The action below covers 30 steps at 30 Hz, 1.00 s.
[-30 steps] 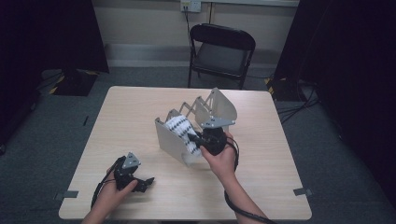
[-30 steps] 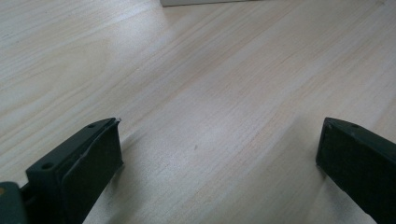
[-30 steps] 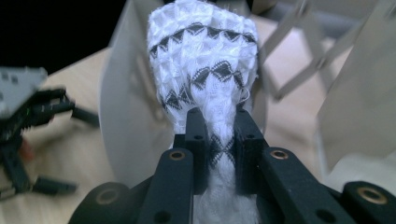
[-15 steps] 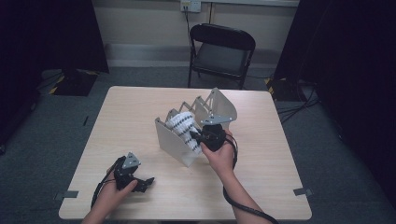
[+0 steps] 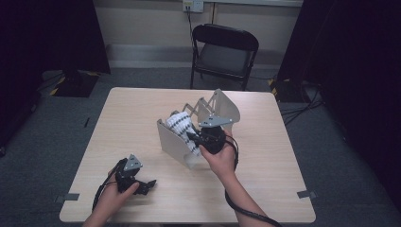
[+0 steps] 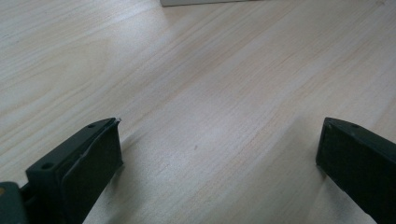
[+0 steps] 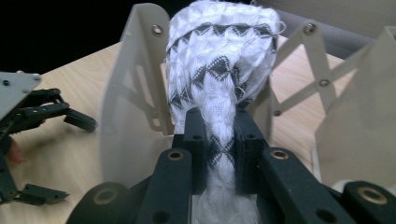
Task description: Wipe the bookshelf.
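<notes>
Gripping the patterned sock (image 7: 219,93) as before, right claw (image 7: 219,154) barely shifted, left claw (image 6: 219,154) unmoved, wide

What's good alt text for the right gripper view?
The right gripper pinches a white knitted cloth with black zigzags, which sits in a pale accordion-style rack. The left gripper rests farther off on the wooden table.

Knitted cloth (image 7: 219,70), white, textured; rack (image 7: 135,79) matt pale plastic, metal rivets; table (image 6: 210,70) smooth light wood grain.

Right gripper (image 7: 219,140) fingers pinched shut; left gripper (image 5: 142,184) fingers wide.
</notes>
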Each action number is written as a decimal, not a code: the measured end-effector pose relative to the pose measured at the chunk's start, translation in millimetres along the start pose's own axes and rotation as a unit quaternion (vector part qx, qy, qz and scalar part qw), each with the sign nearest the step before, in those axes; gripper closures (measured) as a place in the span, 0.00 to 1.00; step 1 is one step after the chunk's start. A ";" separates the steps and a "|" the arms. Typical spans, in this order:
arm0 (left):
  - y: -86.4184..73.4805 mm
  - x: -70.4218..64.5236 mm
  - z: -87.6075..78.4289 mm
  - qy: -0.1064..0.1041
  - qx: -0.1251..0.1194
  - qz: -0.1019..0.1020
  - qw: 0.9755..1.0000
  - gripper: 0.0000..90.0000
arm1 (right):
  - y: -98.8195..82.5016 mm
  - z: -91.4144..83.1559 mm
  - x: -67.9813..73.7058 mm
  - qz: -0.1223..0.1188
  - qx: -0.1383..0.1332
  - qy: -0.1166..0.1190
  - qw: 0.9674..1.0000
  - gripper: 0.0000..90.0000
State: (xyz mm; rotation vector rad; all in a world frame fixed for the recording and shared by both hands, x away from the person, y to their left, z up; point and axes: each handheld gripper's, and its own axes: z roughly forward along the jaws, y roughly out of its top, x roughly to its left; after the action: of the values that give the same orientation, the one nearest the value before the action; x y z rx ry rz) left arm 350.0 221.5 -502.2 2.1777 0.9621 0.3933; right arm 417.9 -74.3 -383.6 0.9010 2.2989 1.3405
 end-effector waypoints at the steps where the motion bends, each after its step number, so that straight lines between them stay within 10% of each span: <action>1: 0.0 0.0 0.0 0.000 0.000 0.000 1.000 0.00 | 1.3 1.3 1.5 -0.004 0.003 0.004 1.000 0.87; 19: 0.0 0.0 0.0 0.000 0.000 0.000 1.000 0.00 | -52.2 47.8 -19.8 0.056 0.082 -0.008 0.995 0.87; 30: 0.0 0.0 0.0 0.000 0.000 0.000 1.000 0.00 | -72.3 54.3 -17.4 0.053 0.109 -0.010 0.993 0.86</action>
State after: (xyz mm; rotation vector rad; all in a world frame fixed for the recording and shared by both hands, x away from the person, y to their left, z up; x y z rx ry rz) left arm 350.0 221.5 -502.2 2.1773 0.9627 0.3929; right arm 435.9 -76.1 -473.9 1.1125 2.4468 1.1280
